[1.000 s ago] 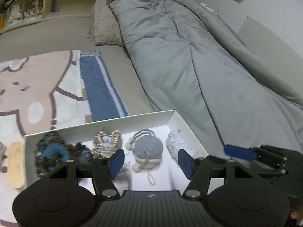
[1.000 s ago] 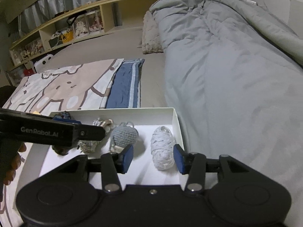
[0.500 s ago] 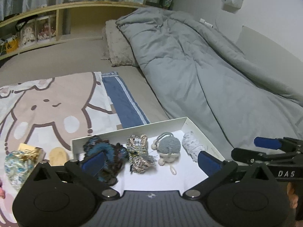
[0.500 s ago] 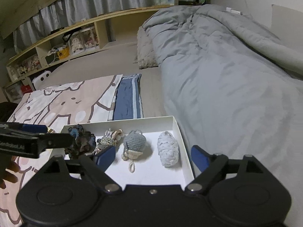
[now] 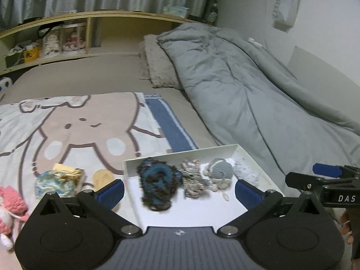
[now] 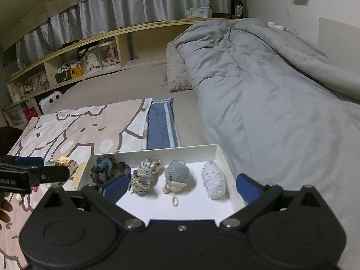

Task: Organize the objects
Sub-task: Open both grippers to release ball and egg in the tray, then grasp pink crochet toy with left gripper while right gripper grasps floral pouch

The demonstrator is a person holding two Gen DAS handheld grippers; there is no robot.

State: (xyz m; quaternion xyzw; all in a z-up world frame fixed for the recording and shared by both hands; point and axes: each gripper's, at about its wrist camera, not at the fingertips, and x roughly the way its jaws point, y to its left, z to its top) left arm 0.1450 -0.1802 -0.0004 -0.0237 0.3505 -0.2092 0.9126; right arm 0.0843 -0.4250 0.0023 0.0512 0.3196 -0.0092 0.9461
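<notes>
A white box (image 5: 180, 154) lies on the bed and holds a row of crocheted pieces. From left to right they are a dark blue-brown one (image 5: 157, 184), a beige mottled one (image 5: 192, 181), a grey one (image 5: 219, 173) and a white one (image 6: 213, 180). My left gripper (image 5: 179, 192) hovers over the box's near edge, open and empty. My right gripper (image 6: 182, 186) hangs above the near part of the box (image 6: 157, 154), its jaws opening with nothing between them. Left of the box lie a blue-gold bundle (image 5: 56, 182), a tan oval (image 5: 103, 177) and a pink knit toy (image 5: 11, 204).
A cartoon-print blanket (image 5: 78, 130) and a blue striped towel (image 5: 166, 126) lie beyond the box. A grey duvet (image 5: 247, 103) fills the right side, with a pillow (image 5: 157, 67) at its head. A low shelf (image 5: 67, 38) runs along the back.
Both grippers have drawn back and up from the box and their jaws have spread wide. The crocheted pieces stay in the box.
</notes>
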